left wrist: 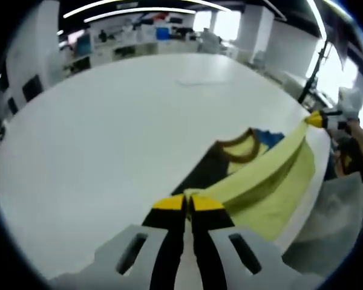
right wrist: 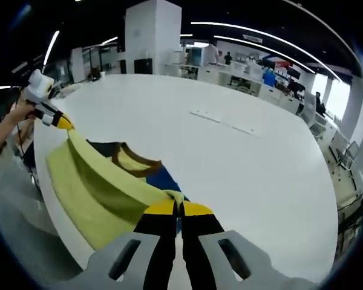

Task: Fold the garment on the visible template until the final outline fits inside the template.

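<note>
A yellow-green T-shirt [left wrist: 272,181] with a brown collar [left wrist: 239,148] and dark and blue panels lies near the edge of a white table [left wrist: 139,121]. My left gripper [left wrist: 189,202] is shut on one corner of it. In the left gripper view, the right gripper [left wrist: 317,119] pinches the far corner, so a fold of cloth stretches taut between the two. In the right gripper view, the T-shirt [right wrist: 91,181] spreads left of my right gripper [right wrist: 180,208], which is shut on its edge. The left gripper [right wrist: 60,121] holds the other end beyond the collar [right wrist: 136,160].
Faint pale strips [right wrist: 224,124] lie flat on the table [right wrist: 242,169] past the shirt, also visible as strips [left wrist: 196,81] farther up. A hand [right wrist: 12,118] holds the left gripper off the table edge. Desks, shelves and a white pillar [right wrist: 151,36] stand behind.
</note>
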Demonstrator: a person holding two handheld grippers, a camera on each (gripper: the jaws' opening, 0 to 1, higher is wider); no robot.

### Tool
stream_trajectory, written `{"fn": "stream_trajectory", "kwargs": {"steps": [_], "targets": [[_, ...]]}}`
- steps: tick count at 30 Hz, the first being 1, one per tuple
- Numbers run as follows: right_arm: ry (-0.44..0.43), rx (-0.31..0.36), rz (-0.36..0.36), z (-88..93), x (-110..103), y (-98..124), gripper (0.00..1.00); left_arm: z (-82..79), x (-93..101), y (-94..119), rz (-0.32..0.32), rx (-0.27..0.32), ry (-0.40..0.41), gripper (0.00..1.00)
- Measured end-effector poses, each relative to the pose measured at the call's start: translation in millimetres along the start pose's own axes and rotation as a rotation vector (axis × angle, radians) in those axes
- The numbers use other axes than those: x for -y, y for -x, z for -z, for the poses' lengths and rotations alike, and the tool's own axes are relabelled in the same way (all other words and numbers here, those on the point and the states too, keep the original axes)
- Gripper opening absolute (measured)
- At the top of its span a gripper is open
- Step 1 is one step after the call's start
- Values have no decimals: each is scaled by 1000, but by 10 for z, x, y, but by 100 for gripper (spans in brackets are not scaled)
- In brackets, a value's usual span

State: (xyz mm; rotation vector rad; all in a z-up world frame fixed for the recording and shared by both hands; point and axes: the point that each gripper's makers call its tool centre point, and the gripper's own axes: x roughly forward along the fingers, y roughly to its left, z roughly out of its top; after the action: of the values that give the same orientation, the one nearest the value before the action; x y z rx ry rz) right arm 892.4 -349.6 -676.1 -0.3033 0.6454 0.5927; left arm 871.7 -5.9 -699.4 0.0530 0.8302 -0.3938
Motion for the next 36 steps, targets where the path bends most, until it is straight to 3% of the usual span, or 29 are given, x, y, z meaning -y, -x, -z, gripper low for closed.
{"fn": "stream_trajectory", "kwargs": {"steps": [26, 36], "targets": [[-24, -36, -9, 144, 110, -293, 2, 7, -109, -267, 19, -23, 39, 0], [-31, -42, -14, 172, 146, -428, 2, 82, -149, -388, 1, -62, 27, 0]]}}
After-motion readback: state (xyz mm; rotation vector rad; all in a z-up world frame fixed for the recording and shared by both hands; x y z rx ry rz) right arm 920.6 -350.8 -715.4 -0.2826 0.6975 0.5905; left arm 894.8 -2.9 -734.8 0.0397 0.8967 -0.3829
